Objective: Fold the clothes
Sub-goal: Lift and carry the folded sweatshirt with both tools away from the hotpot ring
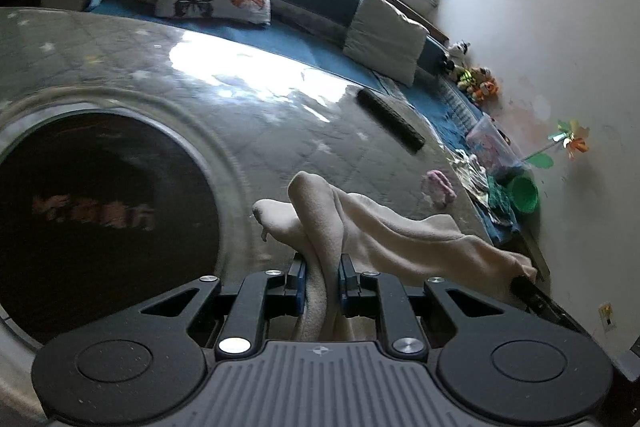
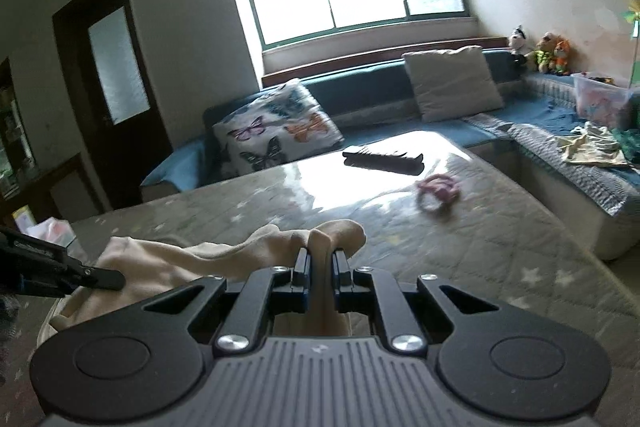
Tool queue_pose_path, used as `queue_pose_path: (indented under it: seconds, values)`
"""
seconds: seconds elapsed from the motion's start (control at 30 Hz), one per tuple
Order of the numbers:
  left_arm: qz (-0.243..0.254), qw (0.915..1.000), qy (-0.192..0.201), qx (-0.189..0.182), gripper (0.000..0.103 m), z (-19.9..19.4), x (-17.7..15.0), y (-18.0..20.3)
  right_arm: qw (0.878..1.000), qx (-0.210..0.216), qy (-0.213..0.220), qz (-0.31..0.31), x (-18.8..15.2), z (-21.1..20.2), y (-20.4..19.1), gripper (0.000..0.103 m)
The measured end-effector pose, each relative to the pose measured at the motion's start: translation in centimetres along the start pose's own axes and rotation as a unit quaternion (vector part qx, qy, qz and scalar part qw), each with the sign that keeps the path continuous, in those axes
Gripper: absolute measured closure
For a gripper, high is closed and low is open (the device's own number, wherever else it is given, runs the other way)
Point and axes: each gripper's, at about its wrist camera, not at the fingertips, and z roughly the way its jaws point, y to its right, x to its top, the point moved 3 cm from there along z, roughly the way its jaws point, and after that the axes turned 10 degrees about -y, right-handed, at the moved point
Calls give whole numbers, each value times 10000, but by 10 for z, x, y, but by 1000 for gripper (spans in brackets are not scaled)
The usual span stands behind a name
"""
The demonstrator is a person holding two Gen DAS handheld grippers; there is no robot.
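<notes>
A cream fleece garment [image 1: 384, 227] hangs stretched between both grippers above a grey quilted mattress [image 1: 240, 115]. My left gripper [image 1: 322, 267] is shut on one bunched end of it. My right gripper [image 2: 320, 259] is shut on the other bunched end [image 2: 332, 235]. In the left wrist view the right gripper's black tip [image 1: 532, 291] shows at the garment's far right end. In the right wrist view the left gripper [image 2: 100, 277] shows at the left, holding the cloth [image 2: 160, 263].
On the mattress lie a folded dark item [image 2: 384, 159] and a small pink garment [image 2: 436, 191]. A blue sofa [image 2: 380, 131] behind holds a butterfly cushion [image 2: 276, 131], a grey cushion [image 2: 452, 83], stuffed toys [image 2: 548, 55], a clear box [image 2: 600, 99] and loose clothes [image 2: 592, 147].
</notes>
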Motion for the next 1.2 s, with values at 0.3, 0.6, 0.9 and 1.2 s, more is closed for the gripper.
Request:
queue_pose_path:
  seconds: [0.3, 0.6, 0.9, 1.2]
  values:
    - [294, 9993, -208, -63, 86, 39, 10, 38, 9991, -380, 130, 113, 11, -6, 38, 94]
    - [461, 9983, -353, -46, 86, 63, 15, 56, 9980, -578, 76, 233, 10, 5, 62, 94]
    - [522, 9972, -527, 42, 86, 80, 15, 58, 9971, -685, 15, 324, 8, 17, 75, 94]
    - [631, 9954, -688, 210, 85, 93, 11, 54, 9953, -848, -194, 429, -2, 31, 88, 94]
